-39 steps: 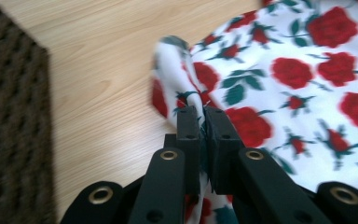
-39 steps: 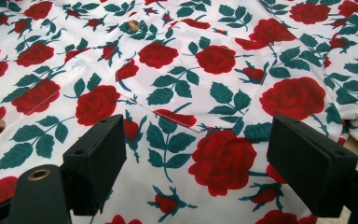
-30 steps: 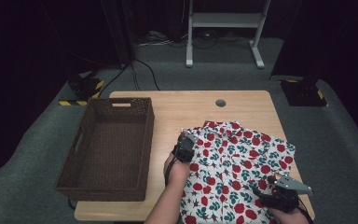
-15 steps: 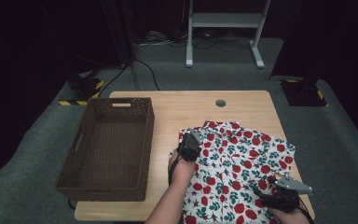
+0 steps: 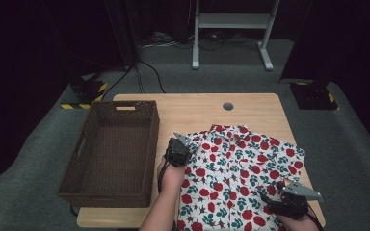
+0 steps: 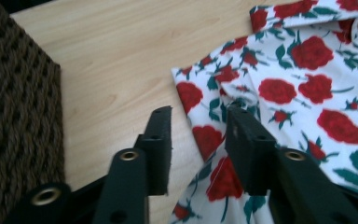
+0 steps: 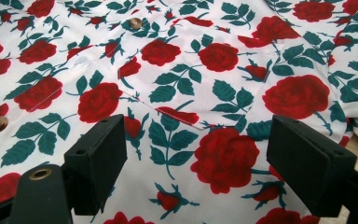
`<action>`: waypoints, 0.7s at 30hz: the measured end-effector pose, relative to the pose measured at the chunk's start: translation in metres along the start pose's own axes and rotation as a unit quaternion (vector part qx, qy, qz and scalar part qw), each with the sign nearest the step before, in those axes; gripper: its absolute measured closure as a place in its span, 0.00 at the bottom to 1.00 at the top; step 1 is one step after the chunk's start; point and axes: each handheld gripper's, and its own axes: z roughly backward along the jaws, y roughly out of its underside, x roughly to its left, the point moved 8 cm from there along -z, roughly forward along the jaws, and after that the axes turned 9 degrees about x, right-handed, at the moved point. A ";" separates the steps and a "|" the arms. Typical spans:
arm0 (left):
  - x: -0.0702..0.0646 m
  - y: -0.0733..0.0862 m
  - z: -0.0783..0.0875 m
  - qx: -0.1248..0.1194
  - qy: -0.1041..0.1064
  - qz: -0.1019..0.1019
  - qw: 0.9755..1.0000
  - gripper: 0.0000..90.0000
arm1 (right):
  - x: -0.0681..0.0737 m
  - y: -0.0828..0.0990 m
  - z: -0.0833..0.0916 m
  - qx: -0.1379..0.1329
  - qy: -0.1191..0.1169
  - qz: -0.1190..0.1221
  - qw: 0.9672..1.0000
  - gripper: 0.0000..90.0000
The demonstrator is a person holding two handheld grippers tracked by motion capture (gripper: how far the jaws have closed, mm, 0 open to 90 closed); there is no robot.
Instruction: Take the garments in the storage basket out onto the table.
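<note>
At centre frame, left hand-held gripper (image 5: 178,148), jaws just opening, has released the rose shirt (image 5: 238,175); right hand-held gripper (image 5: 289,202) gapes. Regrasp cleanly at the edge.

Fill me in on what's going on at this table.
A person holding tongs in each hand is working on a rose-print shirt spread on the wooden table. The left tongs sit at the shirt's left edge; their jaws have just been opening, with a fold of cloth between them and the pads not pressing on it. The right tongs hover open over the shirt's front near the pocket. An empty wicker basket stands at the left of the table.
</note>
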 end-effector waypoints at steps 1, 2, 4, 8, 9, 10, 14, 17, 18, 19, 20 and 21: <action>0.000 0.003 0.000 -0.002 0.004 0.005 1.000 0.61 | 0.000 0.000 0.000 0.000 0.000 0.000 1.000 0.22; 0.000 0.006 -0.001 -0.003 0.011 0.011 1.000 0.58 | 0.000 0.000 0.000 0.001 0.000 -0.002 1.000 0.22; 0.000 0.014 -0.003 -0.001 0.019 0.019 1.000 0.54 | 0.001 0.000 0.000 0.001 0.000 0.000 1.000 0.22; -0.002 0.029 -0.015 0.019 0.033 0.028 0.999 0.48 | 0.003 0.000 -0.001 0.002 -0.001 0.004 1.000 0.22; -0.003 0.032 -0.017 0.024 0.041 0.033 0.998 0.47 | 0.003 0.000 -0.001 0.003 -0.001 0.002 1.000 0.22; -0.003 0.033 -0.019 0.027 0.045 0.035 0.998 0.47 | 0.003 0.000 -0.001 0.003 -0.001 0.004 1.000 0.22; -0.008 0.033 -0.017 0.018 0.057 0.030 0.998 0.70 | 0.003 0.001 -0.001 0.003 0.000 0.000 1.000 0.22; -0.012 0.029 -0.010 0.006 0.058 0.019 0.998 0.91 | 0.002 0.001 -0.002 0.005 -0.001 0.000 1.000 0.22; -0.013 0.028 -0.009 0.003 0.058 0.017 0.998 0.95 | 0.002 0.001 -0.002 0.005 -0.001 0.000 1.000 0.22; -0.015 0.026 -0.007 0.001 0.059 0.012 0.998 0.97 | 0.003 0.001 -0.002 0.005 -0.001 0.000 1.000 0.22; -0.017 0.025 -0.005 -0.001 0.061 0.009 0.998 0.98 | 0.003 0.001 -0.002 0.005 -0.001 0.000 1.000 0.22; -0.020 0.023 -0.003 -0.004 0.064 0.004 0.998 0.99 | 0.003 0.001 -0.002 0.005 -0.001 0.000 1.000 0.22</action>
